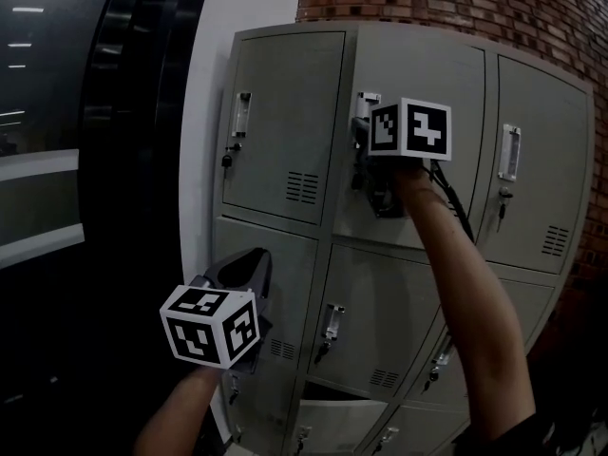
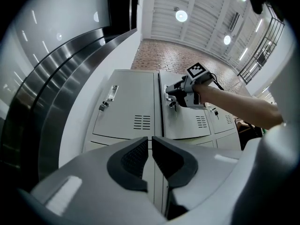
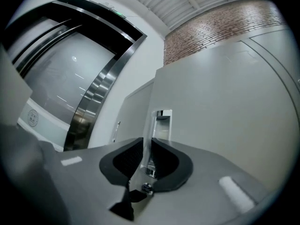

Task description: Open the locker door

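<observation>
The grey upper middle locker door (image 1: 439, 74) is flush with its neighbours. Its chrome handle (image 3: 161, 121) runs down into my right gripper (image 3: 146, 143), whose jaws are shut on the handle's thin edge. A key (image 3: 146, 187) sits in the lock just below the grip. In the head view the right gripper (image 1: 363, 150) is pressed to the door's left edge, under the handle's top (image 1: 368, 97). My left gripper (image 1: 249, 266) hangs lower left before the lower lockers, shut and holding nothing; its jaws (image 2: 151, 148) almost touch. The left gripper view shows the right gripper (image 2: 170, 94) at the door (image 2: 187, 121).
The upper left door (image 1: 280, 131) has its own handle (image 1: 242, 114), as does the upper right door (image 1: 543, 169). More doors run below (image 1: 380, 321). A white pillar (image 1: 211, 112) and dark glass stand to the left, a brick wall (image 1: 456, 3) behind.
</observation>
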### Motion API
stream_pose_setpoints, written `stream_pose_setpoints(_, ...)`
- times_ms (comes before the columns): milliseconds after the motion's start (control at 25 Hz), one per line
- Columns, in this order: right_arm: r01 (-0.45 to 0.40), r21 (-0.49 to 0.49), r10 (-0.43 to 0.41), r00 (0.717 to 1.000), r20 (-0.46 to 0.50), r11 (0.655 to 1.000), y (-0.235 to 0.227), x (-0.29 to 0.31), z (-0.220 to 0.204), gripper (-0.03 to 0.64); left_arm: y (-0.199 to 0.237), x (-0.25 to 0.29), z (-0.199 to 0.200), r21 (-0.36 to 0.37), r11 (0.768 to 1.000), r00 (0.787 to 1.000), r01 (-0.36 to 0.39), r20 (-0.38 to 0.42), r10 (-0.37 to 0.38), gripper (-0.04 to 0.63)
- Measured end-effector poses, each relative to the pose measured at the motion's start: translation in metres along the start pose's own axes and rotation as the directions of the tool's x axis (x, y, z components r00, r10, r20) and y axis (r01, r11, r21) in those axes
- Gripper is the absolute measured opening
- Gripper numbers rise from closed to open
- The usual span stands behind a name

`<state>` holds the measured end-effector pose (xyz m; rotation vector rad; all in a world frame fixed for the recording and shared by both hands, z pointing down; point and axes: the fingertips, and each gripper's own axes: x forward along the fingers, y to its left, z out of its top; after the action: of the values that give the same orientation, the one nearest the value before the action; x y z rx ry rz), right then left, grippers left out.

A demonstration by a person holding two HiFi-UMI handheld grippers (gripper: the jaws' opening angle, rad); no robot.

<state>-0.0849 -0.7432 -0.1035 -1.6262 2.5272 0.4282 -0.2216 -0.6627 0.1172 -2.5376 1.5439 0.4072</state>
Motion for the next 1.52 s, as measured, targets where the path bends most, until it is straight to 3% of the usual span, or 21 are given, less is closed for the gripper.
stream_pose_setpoints(280,-0.073,-0.03,0.074,0.997,0.034,0.997,0.02,-0.036,0.011,0.035,-0.035,-0.002,0.008,-0.008,1.0,1.0,0.02,0.016,-0.02,0.005)
stream_pose_setpoints(640,-0.166,-0.025,0.168,0.983,0.081,0.986,0.038,-0.089,0.027,0.037,-0.079,-0.031,0.025,0.001,1.0,0.999,-0.019,0.038,0.019,0.005)
stream_pose_setpoints(960,-0.188,-0.055,0.193,0.975,0.108,0.981,0.043,-0.139,0.039,0.037,-0.123,-0.063,0.03,0.022,0.999,0.998,-0.044,0.038,0.043,0.005)
stream_pose_setpoints(1520,-0.233,-0.054,0.237,0.967,0.091,0.971,0.051,-0.24,0.001,0.034,-0.196,-0.109,0.02,0.013,0.998,0.998,-0.056,0.002,0.056,0.005)
